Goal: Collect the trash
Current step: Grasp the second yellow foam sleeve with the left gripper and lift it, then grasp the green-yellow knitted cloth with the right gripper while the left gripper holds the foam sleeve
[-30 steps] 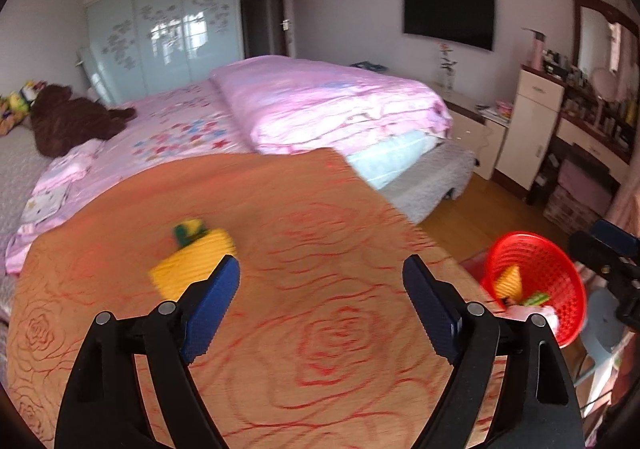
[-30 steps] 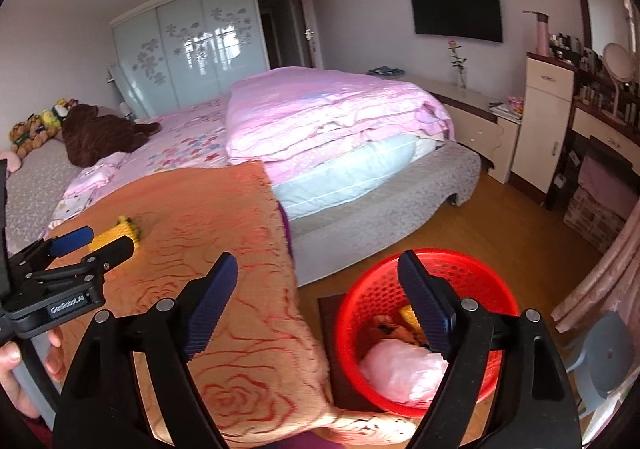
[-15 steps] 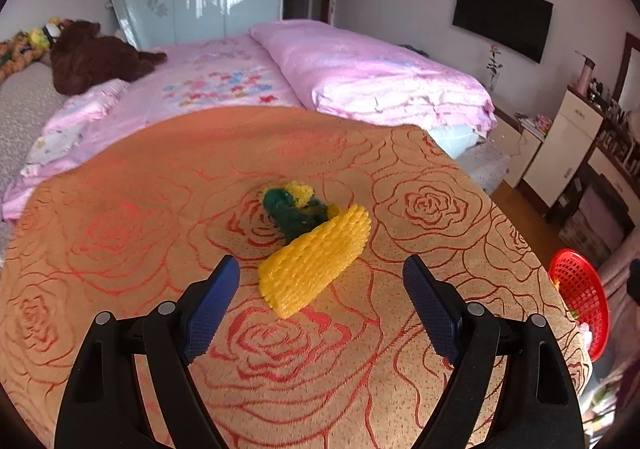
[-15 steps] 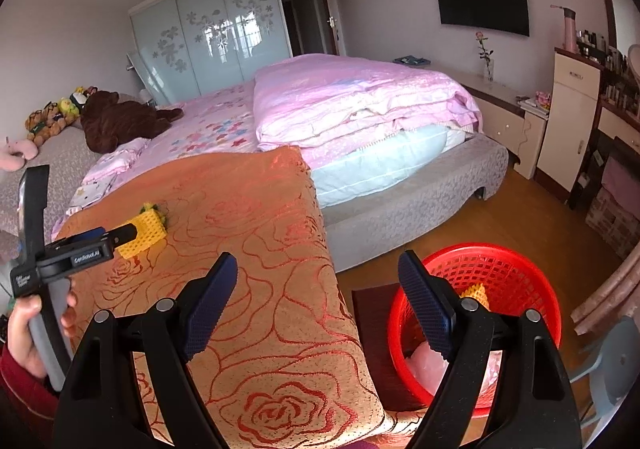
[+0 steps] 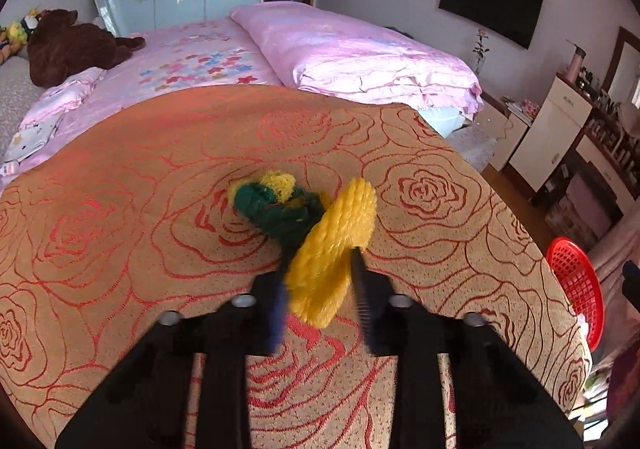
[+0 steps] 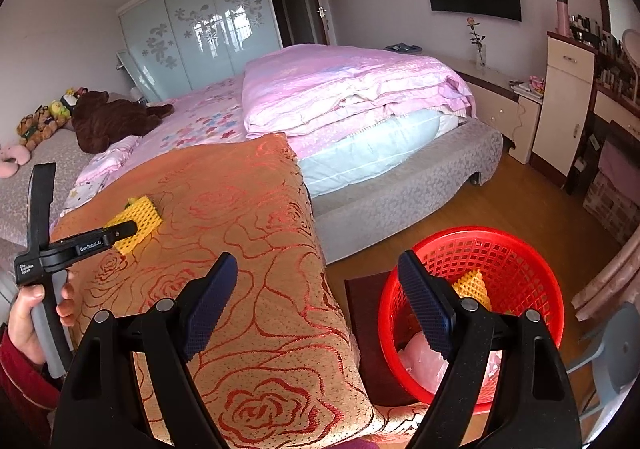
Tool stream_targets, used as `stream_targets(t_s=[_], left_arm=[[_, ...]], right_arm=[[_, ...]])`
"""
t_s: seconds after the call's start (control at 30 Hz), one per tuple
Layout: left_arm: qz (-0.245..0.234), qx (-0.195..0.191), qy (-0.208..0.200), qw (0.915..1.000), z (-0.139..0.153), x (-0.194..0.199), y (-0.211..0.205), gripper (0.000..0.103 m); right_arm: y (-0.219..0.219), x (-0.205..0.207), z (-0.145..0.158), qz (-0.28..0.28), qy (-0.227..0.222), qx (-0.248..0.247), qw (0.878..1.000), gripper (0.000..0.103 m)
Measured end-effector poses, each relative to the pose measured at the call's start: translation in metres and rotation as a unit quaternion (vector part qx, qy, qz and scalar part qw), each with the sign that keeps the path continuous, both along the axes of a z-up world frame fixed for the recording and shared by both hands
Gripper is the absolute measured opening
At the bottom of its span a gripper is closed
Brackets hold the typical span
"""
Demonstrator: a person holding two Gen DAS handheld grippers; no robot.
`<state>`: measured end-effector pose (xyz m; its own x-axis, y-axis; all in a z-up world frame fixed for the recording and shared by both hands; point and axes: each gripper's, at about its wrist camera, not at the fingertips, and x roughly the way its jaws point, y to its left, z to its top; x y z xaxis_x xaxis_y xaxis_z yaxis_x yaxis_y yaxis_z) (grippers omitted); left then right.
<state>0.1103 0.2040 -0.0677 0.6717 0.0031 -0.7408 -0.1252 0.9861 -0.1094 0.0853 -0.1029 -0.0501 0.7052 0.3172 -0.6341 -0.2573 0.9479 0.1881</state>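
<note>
We are counting one yellow foam net (image 5: 332, 249) between the closed jaws, one green net (image 5: 280, 209) just beyond them, one red basket (image 6: 516, 277).

A yellow foam net sleeve (image 5: 332, 249), ribbed and soft, stands pinched on edge, its near end squeezed flat and its far end curling open. Touching its far side lies a dark green and yellow foam net (image 5: 276, 205), crumpled into a loose knot. Both sit on the orange rose-patterned blanket (image 5: 120, 217). Well to the right of the sleeve, down on the floor, a red mesh basket (image 6: 532, 281) holds another yellow net piece (image 6: 474, 285) and pink plastic (image 6: 424, 361).
</note>
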Motion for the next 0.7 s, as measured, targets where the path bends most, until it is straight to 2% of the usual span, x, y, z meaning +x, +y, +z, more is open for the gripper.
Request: stream_targets(t_s=[0.1, 0.33, 0.47, 0.7], left_arm=[[-0.002, -0.005, -0.008, 1.0000, 0.002, -0.009, 0.000, 0.012], [0.008, 0.011, -0.037, 0.9992, 0.015, -0.043, 0.000, 0.011], [0.025, 0.027, -0.040, 0.9985, 0.018, -0.062, 0.006, 0.011], [0.079, 0.021, -0.044, 0.9957, 0.025, -0.082, 0.029, 0.012]], right_arm=[[0.004, -0.001, 0.001, 0.008, -0.002, -0.001, 1.000, 0.080], [0.017, 0.003, -0.008, 0.027, 0.012, -0.007, 1.000, 0.080], [0.033, 0.005, -0.010, 0.049, 0.013, -0.015, 0.999, 0.080], [0.094, 0.017, -0.008, 0.118, 0.009, -0.029, 0.993, 0.080]])
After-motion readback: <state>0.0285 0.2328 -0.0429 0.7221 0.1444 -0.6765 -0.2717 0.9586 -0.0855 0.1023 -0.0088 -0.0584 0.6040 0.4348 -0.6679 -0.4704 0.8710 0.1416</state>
